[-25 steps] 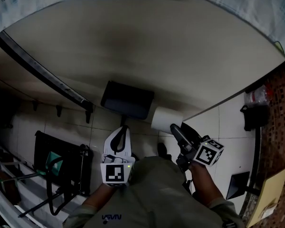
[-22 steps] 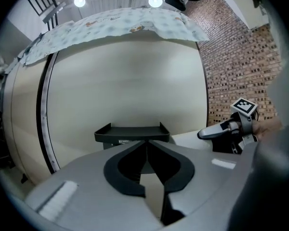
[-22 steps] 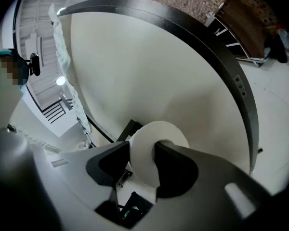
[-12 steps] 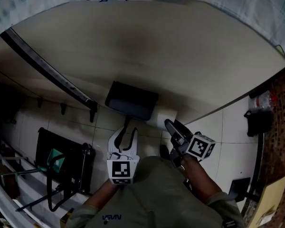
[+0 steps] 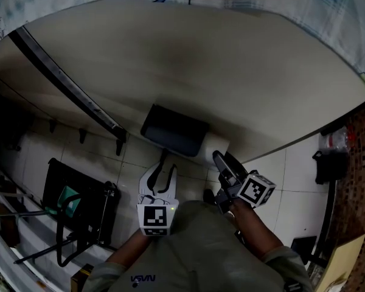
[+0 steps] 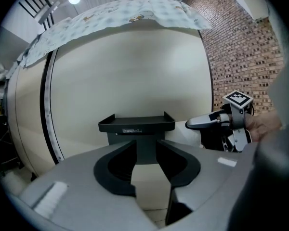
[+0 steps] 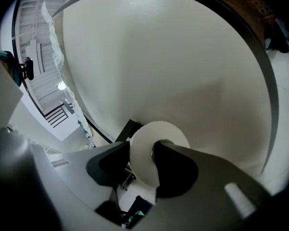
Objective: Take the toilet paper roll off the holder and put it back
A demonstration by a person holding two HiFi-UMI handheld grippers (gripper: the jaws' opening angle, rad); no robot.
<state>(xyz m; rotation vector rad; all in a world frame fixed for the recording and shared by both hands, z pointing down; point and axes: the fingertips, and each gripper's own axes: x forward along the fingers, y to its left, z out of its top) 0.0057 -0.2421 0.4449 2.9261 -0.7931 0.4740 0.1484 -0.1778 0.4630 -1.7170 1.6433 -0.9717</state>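
A black tray-shaped holder [image 5: 173, 131] is fixed to the cream wall, with the white toilet paper roll [image 5: 214, 149] at its right end. My right gripper [image 5: 219, 160] is shut on the roll's wall: in the right gripper view one jaw sits in the core of the roll [image 7: 164, 129] and the other lies outside it. The right gripper [image 7: 142, 151] hides the lower part of the roll. My left gripper [image 5: 164, 170] stands open just below the holder [image 6: 136, 124], empty. Only the holder's stem shows beyond the left gripper [image 6: 145, 147].
A dark rail [image 5: 67, 87] runs diagonally along the cream wall [image 5: 188, 59]. A black wire rack [image 5: 79, 205] stands on the tiled floor at the left. A brick wall [image 5: 362, 181] rises at the right, with dark objects beside it.
My left gripper's jaws have gone from shut to open below the holder. The right gripper with the roll has shifted slightly left, closer to the holder.
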